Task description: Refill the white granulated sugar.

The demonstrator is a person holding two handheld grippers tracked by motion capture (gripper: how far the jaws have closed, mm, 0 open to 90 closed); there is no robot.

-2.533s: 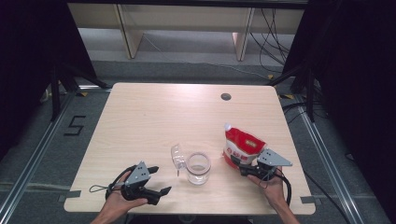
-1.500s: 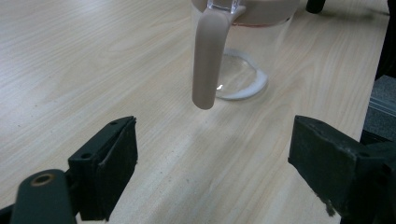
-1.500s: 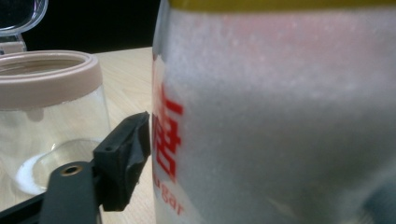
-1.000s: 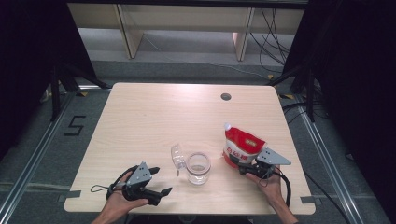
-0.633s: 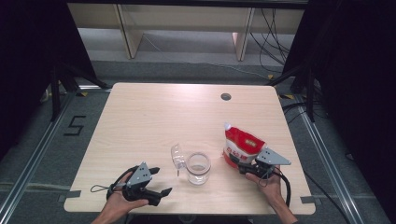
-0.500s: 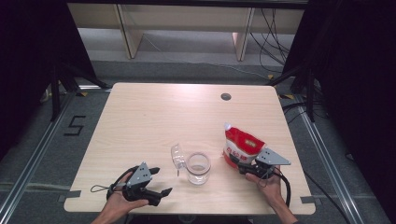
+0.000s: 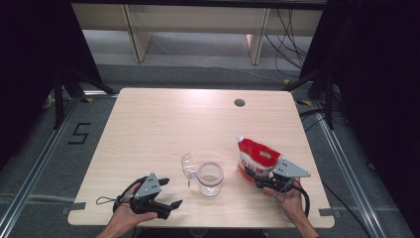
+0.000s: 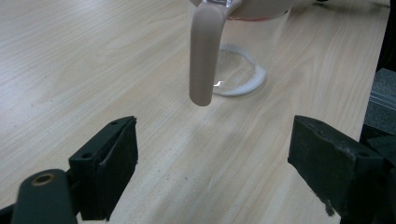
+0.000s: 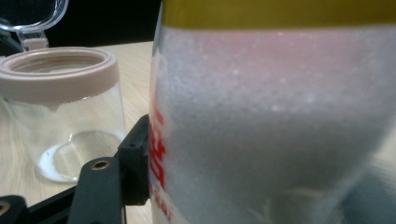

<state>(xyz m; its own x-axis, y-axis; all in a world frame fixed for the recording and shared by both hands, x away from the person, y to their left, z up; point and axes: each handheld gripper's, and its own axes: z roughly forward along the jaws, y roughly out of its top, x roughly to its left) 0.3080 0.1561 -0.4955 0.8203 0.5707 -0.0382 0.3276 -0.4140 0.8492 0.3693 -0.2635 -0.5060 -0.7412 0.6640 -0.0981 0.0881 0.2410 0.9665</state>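
Observation:
A clear glass jar (image 7: 210, 178) with a beige rim stands near the table's front edge, its clear lid (image 7: 187, 166) flipped open to the left. My left gripper (image 7: 169, 193) rests open on the table left of the jar. In the left gripper view the jar (image 8: 238, 56) and its hanging beige clasp (image 8: 203, 51) stand ahead of the spread jaws. A red and white pouch (image 7: 257, 158) stands upright right of the jar. My right gripper (image 7: 253, 177) grips its lower part. Its jaws have just been closing. One pad (image 9: 135, 158) presses against the pouch (image 9: 271, 116), with the jar (image 9: 60, 107) to the left.
The wooden table (image 7: 173, 124) has a round cable hole (image 7: 239, 102) at its far right. Black cables trail from both grippers toward the front edge. Shelving and loose cables stand on the floor beyond the table.

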